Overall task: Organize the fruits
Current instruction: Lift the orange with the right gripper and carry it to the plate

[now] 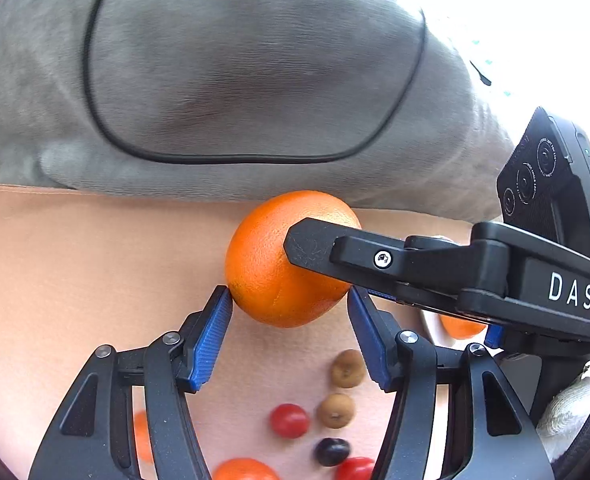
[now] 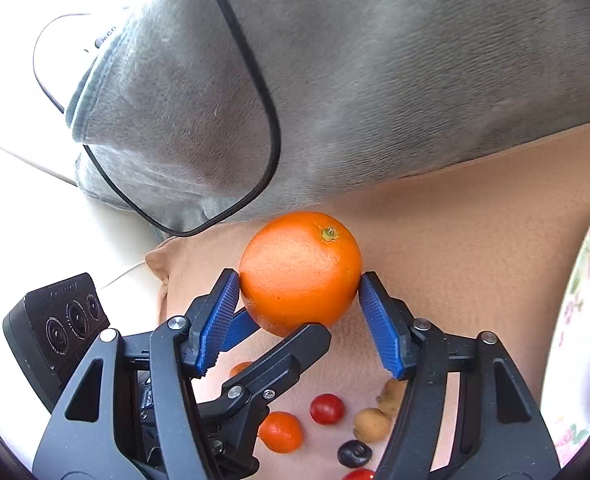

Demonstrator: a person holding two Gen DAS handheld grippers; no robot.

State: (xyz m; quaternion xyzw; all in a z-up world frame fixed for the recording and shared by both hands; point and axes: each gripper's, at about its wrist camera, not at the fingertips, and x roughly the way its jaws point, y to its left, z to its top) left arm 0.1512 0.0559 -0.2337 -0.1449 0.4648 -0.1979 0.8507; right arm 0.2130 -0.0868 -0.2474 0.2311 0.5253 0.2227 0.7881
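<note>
Both sets of tongs pinch one orange (image 1: 279, 264) at once. The left tongs (image 1: 289, 300) press their blue pads on its two sides, and the right tongs (image 2: 299, 292) do the same from another angle, so the fruit hangs in the air above the peach cloth (image 1: 75, 280), in front of the grey cushion (image 1: 235, 80). Below it lie the loose fruits: red tomatoes (image 1: 290, 421), brown round fruits (image 1: 336, 411), a dark grape (image 1: 332, 451) and smaller oranges (image 1: 245, 470). A flowered plate (image 2: 575, 320) shows at the right edge of the right view, with something orange on it. The main risk, as I judge it, is the double grip: if the two hands drift apart or twist differently, the round, smooth peel may roll out of one pair of pads and the orange could drop onto the small fruits and scatter them. Squeezing harder to prevent that could bruise it. The fingers of the two tongs also cross close together and could knock each other.
</note>
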